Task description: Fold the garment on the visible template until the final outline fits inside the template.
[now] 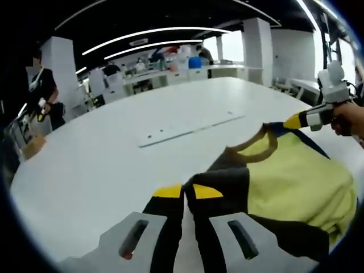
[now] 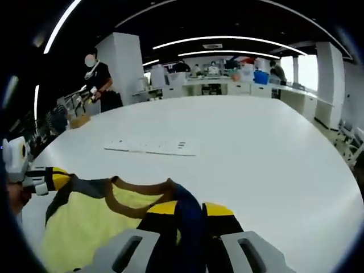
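Broad white desk (image 1: pixel 114 153) carrying a yellow garment (image 1: pixel 290 182) with dark sleeves and a brown collar, partly lifted at its near edge, and a pale flat strip (image 1: pixel 190 129) lying well beyond it. Left claw (image 1: pixel 188 192) pinched tight on a dark sleeve fold; right claw (image 2: pixel 190 209) clamped on blue shoulder fabric.

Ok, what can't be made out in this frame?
- Garment: lower part cut off by the edge of the left gripper view; in the right gripper view, by the bottom edge.
- Flat strip on the table: markings too small to read.
- Background people: blurred.
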